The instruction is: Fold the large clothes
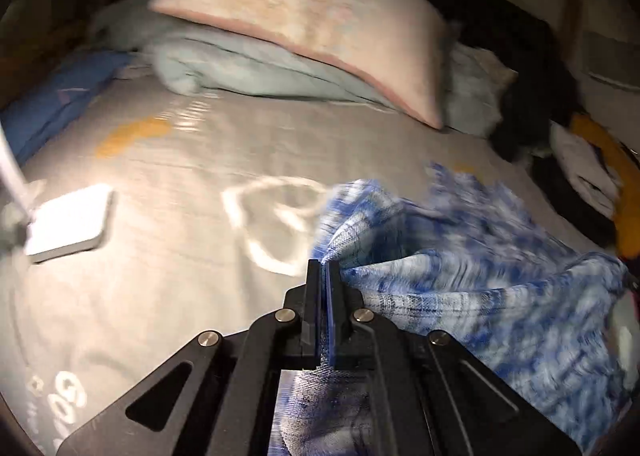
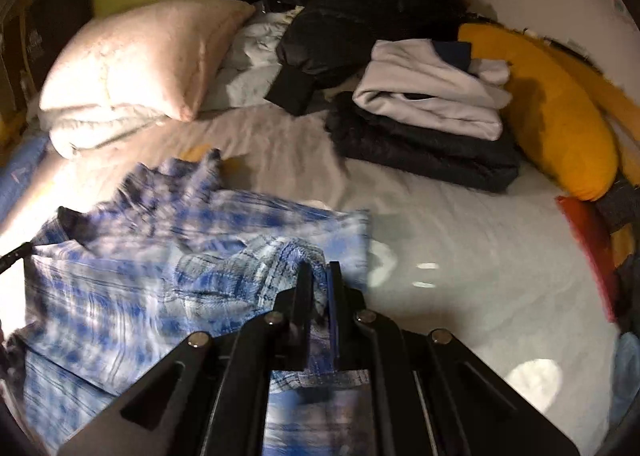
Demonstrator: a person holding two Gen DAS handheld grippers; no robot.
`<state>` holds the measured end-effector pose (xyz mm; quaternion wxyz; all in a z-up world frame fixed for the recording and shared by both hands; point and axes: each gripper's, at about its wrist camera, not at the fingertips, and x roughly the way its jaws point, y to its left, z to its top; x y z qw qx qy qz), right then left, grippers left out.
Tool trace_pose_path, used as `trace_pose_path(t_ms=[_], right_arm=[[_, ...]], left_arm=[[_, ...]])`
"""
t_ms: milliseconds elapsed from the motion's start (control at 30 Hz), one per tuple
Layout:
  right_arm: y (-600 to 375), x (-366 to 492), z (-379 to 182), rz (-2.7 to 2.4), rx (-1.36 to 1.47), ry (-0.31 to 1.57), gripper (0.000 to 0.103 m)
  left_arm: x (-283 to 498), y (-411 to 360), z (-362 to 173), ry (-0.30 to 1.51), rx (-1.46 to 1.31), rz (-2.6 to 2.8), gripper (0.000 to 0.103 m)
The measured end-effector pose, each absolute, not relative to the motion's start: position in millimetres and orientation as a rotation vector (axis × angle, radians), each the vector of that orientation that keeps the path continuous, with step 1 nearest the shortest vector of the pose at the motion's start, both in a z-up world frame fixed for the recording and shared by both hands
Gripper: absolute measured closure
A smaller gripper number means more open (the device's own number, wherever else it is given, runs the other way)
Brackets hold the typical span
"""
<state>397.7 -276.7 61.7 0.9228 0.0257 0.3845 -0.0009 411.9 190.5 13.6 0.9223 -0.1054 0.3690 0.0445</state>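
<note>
Here, left gripper and right gripper jaws clamped on plaid shirt, folded stack only right view.

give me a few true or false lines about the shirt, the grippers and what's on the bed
1. Both grippers are shut on the blue plaid shirt. True: the left gripper and the right gripper each pinch its cloth.
2. The pink pillow lies on top of the shirt. False: it lies apart, at the far end of the bed.
3. A white folded garment sits on a dark folded one. True.
4. The yellow cushion lies left of the pillow. False: it lies on the right, beside the folded stack.
</note>
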Motion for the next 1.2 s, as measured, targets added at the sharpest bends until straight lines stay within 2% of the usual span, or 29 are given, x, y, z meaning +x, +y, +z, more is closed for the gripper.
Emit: trace_pose_path(t_ms=[67, 100, 133, 267, 300, 333, 400, 500, 567, 633, 700, 767, 833, 867, 933, 1000, 1200], right_arm=[[-268, 403, 56, 0.004, 0.031, 0.804, 0.083], [-266, 403, 54, -0.022, 0.015, 0.802, 0.072], [-265, 402, 54, -0.05, -0.001, 0.792, 0.069], [-271, 401, 52, -0.016, 0.054, 0.821, 0.064], [-274, 400, 51, -0.01, 0.068, 0.831, 0.061], [-277, 399, 51, -0.009, 0.076, 0.834, 0.059], [-280, 398, 50, -0.019, 0.085, 0.841, 0.057], [-286, 397, 53, -0.047, 0.103, 0.835, 0.056], [-288, 392, 60, -0.061, 0.122, 0.812, 0.052], [-289, 384, 70, -0.052, 0.146, 0.774, 0.047], [-285, 373, 81, -0.025, 0.139, 0.73, 0.044], [-277, 361, 93, 0.004, 0.087, 0.685, 0.034], [-274, 348, 100, -0.007, 0.058, 0.642, 0.027], [-274, 342, 102, -0.011, 0.056, 0.629, 0.024], [-276, 329, 107, -0.003, 0.071, 0.601, 0.007], [-278, 313, 114, 0.0, 0.078, 0.56, 0.0], [-278, 270, 131, 0.02, 0.035, 0.453, 0.0]], left_arm=[[415, 203, 4, 0.785, -0.191, 0.157, 0.102], [418, 207, -3, 0.809, -0.181, 0.162, 0.102], [420, 209, -10, 0.832, -0.179, 0.159, 0.101], [422, 215, -16, 0.865, -0.231, 0.176, 0.092], [420, 215, -11, 0.861, -0.242, 0.146, 0.085], [419, 213, -7, 0.862, -0.244, 0.108, 0.071], [418, 208, 6, 0.872, -0.23, 0.065, 0.057], [405, 196, 28, 0.806, -0.21, 0.04, 0.057], [394, 187, 42, 0.77, -0.191, 0.032, 0.052], [379, 173, 59, 0.711, -0.152, 0.019, 0.038], [366, 159, 74, 0.649, -0.11, 0.025, 0.034], [354, 151, 88, 0.604, -0.114, 0.017, 0.033], [339, 140, 101, 0.555, -0.12, -0.006, 0.023], [332, 136, 105, 0.533, -0.116, -0.008, 0.02], [315, 125, 113, 0.476, -0.105, -0.02, 0.011], [301, 114, 118, 0.437, -0.104, -0.031, 0.006], [269, 79, 133, 0.376, -0.039, -0.109, 0.0]])
